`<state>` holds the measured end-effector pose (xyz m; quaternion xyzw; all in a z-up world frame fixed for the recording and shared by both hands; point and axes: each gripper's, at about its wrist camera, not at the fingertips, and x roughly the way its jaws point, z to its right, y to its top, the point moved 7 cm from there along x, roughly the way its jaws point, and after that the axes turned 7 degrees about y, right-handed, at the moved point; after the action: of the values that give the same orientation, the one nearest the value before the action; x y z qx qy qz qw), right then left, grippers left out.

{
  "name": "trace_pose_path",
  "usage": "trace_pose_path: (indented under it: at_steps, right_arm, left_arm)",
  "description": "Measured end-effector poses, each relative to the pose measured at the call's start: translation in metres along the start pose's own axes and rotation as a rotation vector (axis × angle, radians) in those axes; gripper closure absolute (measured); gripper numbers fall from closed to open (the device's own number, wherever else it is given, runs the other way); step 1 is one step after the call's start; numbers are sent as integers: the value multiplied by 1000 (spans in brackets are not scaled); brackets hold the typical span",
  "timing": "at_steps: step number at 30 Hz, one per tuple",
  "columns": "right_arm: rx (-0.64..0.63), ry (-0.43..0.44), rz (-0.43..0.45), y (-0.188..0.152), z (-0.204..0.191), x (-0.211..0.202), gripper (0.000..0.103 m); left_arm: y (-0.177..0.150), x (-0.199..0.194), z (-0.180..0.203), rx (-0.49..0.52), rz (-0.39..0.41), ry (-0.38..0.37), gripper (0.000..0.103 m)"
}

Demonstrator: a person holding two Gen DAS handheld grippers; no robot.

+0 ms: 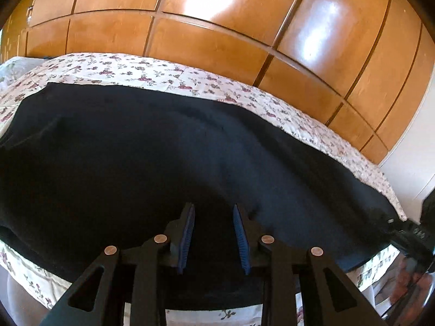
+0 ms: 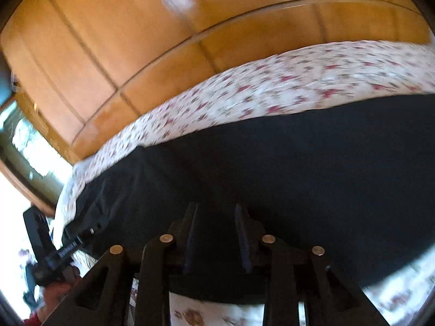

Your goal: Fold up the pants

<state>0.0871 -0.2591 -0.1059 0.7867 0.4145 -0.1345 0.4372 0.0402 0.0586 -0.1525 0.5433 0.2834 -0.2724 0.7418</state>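
Note:
Dark navy pants (image 1: 152,157) lie spread flat across a floral bedsheet (image 1: 130,69). They also fill the right wrist view (image 2: 285,168). My left gripper (image 1: 214,209) hovers low over the near part of the pants, its blue-padded jaws apart with nothing between them. My right gripper (image 2: 216,207) is also over the pants near their near edge, jaws apart and empty. The right gripper shows at the far right of the left wrist view (image 1: 407,233), and the left gripper at the far left of the right wrist view (image 2: 54,255), each at an end of the pants.
The floral-sheeted bed (image 2: 299,81) extends beyond the pants on all sides. A wooden wardrobe wall (image 1: 217,35) stands right behind the bed. A bright window (image 2: 24,146) is at the left of the right wrist view, which is motion-blurred.

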Motion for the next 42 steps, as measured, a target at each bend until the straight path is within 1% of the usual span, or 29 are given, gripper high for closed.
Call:
trace_pose_path:
  at_steps: [4,5,8,9,11,13,14,16,18,21,26,29,33,35,37,39,42]
  right_arm:
    - [82,-76,97,6,39,-42,65]
    - [106,-106,125,7,52,-55,65]
    - [178,-158,201,8,84,-86,64]
    - [220,-175,243,7,100,-102,64]
    - [286,-205,298,5,122,-121,63]
    - [359,-228,337,4,148,-136,55]
    - [412,-241,359,3,165,-144,55]
    - [488,-224,398,5,190,-153,55]
    - [560,-216,409,7,212,-155,55]
    - [605,-200,432,13,235,-155,55]
    - [628,-166,474,24,256,-156,55]
    - [669,-131,512,31,267,-156,57]
    - [711,-101,523,30,273,-154,71]
    - [696,-92,517,32,268,-157,80]
    - [658,-103,526,40,257,-164,82]
    - [608,-119,535,49,238,-172,82]
    - [522,-151,531,70,200,-182,83]
  left_arm:
    - [1,2,-1,-10,-18,1,73]
    - [0,0,0,-14,-19,3,73]
    - [-1,1,1,-3,-16,18,73]
    - [-1,1,2,4,-13,25,73]
    - [-3,1,4,13,-9,34,73]
    - [-3,1,4,13,-8,38,73]
    - [-3,1,3,11,-9,39,73]
    - [-3,2,3,6,-12,38,73]
    - [-3,2,2,4,-14,38,73]
    - [-5,1,3,4,-18,43,73]
    - [-4,3,3,-2,-27,51,73]
    - [-4,3,4,1,-26,57,73]
    - [-4,3,4,5,-25,64,73]
    - [-4,3,4,5,-24,65,72]
    - [-5,3,4,3,-24,61,72]
    - [-4,3,2,-7,-25,50,72]
    - [-4,3,0,-16,-25,38,72]
